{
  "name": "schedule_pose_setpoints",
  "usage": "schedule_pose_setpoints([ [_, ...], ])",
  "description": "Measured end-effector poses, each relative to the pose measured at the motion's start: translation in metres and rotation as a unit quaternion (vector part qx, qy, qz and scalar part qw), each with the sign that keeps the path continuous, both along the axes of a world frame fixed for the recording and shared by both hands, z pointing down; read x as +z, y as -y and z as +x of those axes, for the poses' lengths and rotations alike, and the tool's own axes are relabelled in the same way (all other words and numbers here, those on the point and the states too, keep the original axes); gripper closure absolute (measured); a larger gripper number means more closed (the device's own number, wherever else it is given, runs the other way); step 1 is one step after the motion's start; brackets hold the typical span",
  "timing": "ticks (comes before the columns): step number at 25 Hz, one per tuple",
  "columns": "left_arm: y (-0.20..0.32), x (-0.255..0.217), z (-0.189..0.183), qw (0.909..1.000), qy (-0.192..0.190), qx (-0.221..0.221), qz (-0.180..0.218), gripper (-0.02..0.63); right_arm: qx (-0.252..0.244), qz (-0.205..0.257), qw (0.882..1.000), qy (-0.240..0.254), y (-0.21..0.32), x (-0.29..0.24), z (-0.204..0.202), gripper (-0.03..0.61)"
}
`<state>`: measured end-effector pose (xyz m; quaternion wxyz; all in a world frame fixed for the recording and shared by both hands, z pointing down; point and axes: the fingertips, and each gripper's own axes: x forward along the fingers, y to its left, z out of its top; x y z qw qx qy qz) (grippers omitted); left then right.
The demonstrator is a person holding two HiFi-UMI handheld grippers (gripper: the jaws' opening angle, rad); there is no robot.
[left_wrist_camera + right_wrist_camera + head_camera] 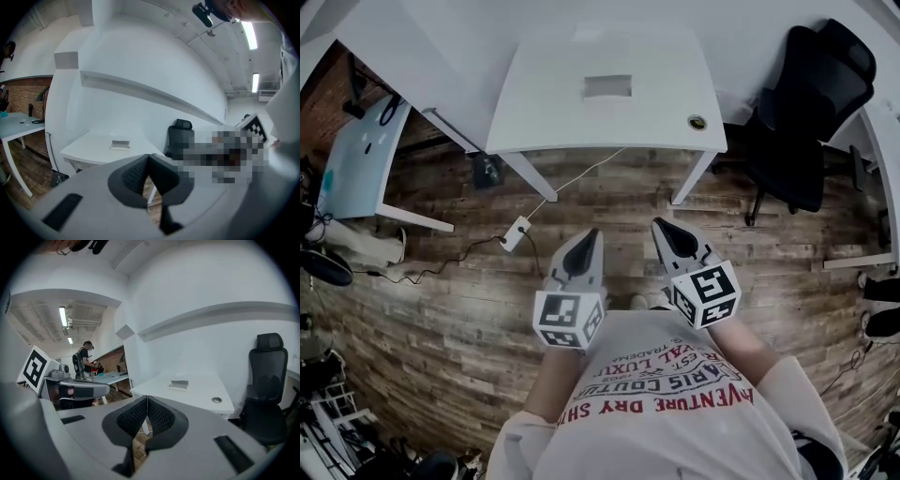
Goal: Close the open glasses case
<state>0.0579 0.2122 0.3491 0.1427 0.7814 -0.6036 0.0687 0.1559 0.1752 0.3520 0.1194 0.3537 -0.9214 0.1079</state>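
Glasses case (607, 86): lies on the white counter (544, 103) at upper centre of the head view, near the counter's middle and well apart from both grippers.
Left gripper (590, 236): at frame centre over the wood floor (441, 309), below the counter's front edge; jaws pressed together, nothing between them.
Right gripper (662, 227): just beside the left gripper, on its right, tips toward the counter; jaws closed pad to pad, holding nothing.
Cable hole (697, 122): at the counter's lower right corner.
Office chair (811, 103): black, upper right of the head view, beside the counter.
Power strip (517, 232): white, on the floor left of the left gripper.
Person (84, 359): stands at a far desk, left side of the right gripper view.
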Motion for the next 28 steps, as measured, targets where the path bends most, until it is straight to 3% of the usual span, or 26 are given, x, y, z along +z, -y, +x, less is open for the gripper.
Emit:
schedule_pose_setpoints([
  [8, 0.067, 0.011, -0.017, 0.9996, -0.019, 0.004, -0.021, 0.615, 0.035, -0.021, 0.999, 0.000, 0.053, 0.018, 0.006, 0.566],
  [17, 0.201, 0.004, -0.054, 0.9980, -0.032, 0.055, -0.007, 0.615, 0.100, -0.012, 0.995, -0.025, 0.170, 0.014, -0.011, 0.566],
  [22, 0.275, 0.001, -0.091, 0.9961, -0.028, 0.083, -0.011, 0.615, 0.139, -0.025, 0.990, -0.029, 0.238, 0.015, -0.041, 0.566],
  [28, 0.347, 0.007, -0.135, 0.9949, -0.011, 0.099, -0.015, 0.615, 0.140, -0.033, 0.989, -0.031, 0.303, 0.018, -0.094, 0.566],
])
